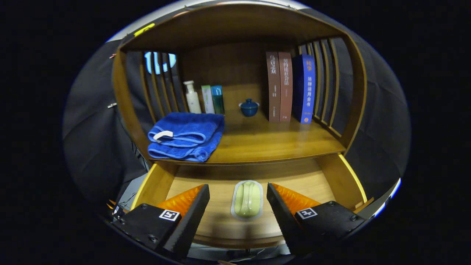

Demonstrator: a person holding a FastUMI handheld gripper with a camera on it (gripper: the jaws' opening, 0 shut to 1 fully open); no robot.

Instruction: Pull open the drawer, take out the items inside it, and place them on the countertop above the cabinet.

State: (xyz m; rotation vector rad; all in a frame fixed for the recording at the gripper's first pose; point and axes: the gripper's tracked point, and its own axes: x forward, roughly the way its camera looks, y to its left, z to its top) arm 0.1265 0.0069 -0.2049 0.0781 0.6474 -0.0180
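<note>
Gripper view is showing the drawer [333, 180] already pulled out beneath the countertop [265, 141], and lying on its wooden floor is a small sealed packet [247, 199] with a pale green, ridged filling under a clear wrapper. To my eye it is looking light and a little soft, the wrapper probably slick, and the contents may squash or crumble under a hard pinch; I would be taking it across its narrow width, on the raised green middle, not by the thin flat seal around the edge. The gripper [238, 192] is hanging above the drawer with its fingers spread wide, holding nothing, and the packet is sitting squarely between them, lying lengthwise along them, clear of both with bare wood showing on each side. Up on the countertop a folded blue towel [186, 137] is taking the near left corner, with bottles [204, 98], a small lidded cup [249, 107] and a row of books [290, 87] further back, leaving open wood just above the drawer for setting the packet down.
</note>
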